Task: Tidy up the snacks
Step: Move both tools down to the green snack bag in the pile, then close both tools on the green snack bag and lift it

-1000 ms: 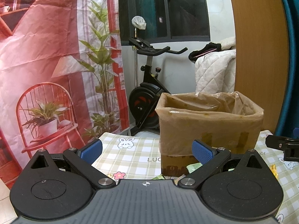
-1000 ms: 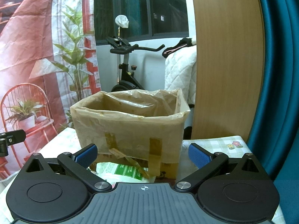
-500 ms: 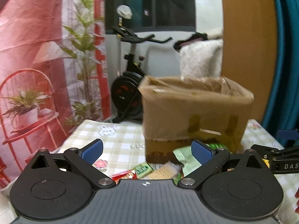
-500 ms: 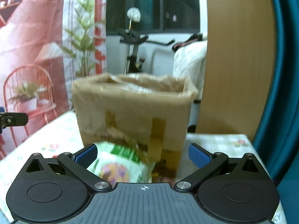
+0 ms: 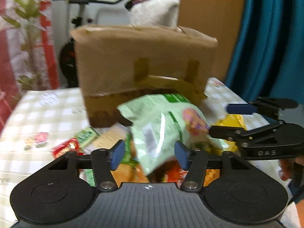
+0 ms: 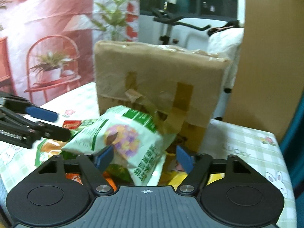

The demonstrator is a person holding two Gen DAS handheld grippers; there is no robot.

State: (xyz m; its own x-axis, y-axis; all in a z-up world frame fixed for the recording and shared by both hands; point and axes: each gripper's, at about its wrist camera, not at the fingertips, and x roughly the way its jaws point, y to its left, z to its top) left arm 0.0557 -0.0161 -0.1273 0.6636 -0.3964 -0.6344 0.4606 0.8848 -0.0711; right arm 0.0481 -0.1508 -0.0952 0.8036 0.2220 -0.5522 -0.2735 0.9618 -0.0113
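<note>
Checked tablecloth (image 5: 47,112) underneath everything, printed with small flowers and rabbits. On it, a brown cardboard box (image 5: 144,64), taped on its near face, standing upright toward the far side of the cloth; blurred in both views, top not visible from this low angle.

Heaped against the near side of the box, a pile of snack packets. Topmost and biggest, a pale green bag (image 5: 163,125) with a purple picture, its upper end leaning toward the box's lower front, puffed and tilted. Beneath it, nearer than the box: an orange packet (image 5: 129,172), partly hidden by the left gripper's frame. Right of the green bag, below the box's right corner: a yellow packet (image 5: 233,122). Left of the green bag, near the box's left corner: a small green wrapper (image 5: 86,136) and a red wrapper (image 5: 65,148), lying flat on the cloth.

Left gripper (image 5: 149,154) in front of the box, low over the pile, jaws spread, blue pads either side of the green bag's lower end; contact with the bag not clear through the blur. Right gripper (image 6: 145,157) likewise in front of the box, jaws apart, the green bag's printed bottom edge lying between the pads; whether the left pad touches it cannot be told. Each gripper visible at the edge of the other's view, flanking the pile.
</note>
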